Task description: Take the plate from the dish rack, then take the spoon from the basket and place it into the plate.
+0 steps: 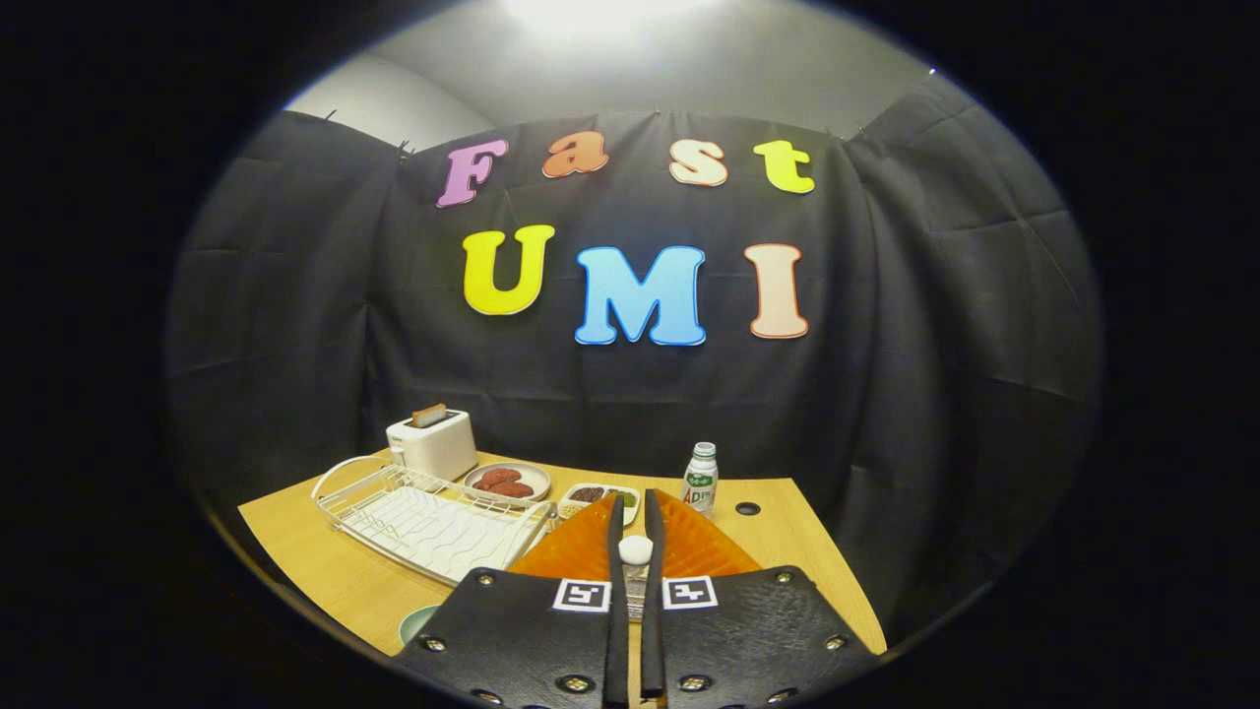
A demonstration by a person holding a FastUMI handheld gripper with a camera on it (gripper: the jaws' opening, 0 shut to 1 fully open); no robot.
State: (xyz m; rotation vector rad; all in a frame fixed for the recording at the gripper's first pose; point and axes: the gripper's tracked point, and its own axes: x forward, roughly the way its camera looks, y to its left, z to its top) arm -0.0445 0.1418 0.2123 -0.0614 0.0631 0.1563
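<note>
My gripper [634, 500] is held above the wooden table [305, 551], its two fingers close together. Between them sits a white spoon [635, 549], its rounded end showing in the narrow gap and both fingers pressing on it. Right under and ahead of the fingers lies the orange ribbed plate [701, 547], showing on both sides of them. The white wire dish rack [423, 522] stands to the left of the plate with nothing in it. A pale green rim [417, 622], perhaps the basket, peeks out by the gripper's left body.
Behind the rack stands a white toaster [431, 443] with a slice in it. A round plate of red food [508, 481], a small dish of food [591, 495] and a white bottle [700, 480] line the table's back. A cable hole [747, 509] is right of the bottle.
</note>
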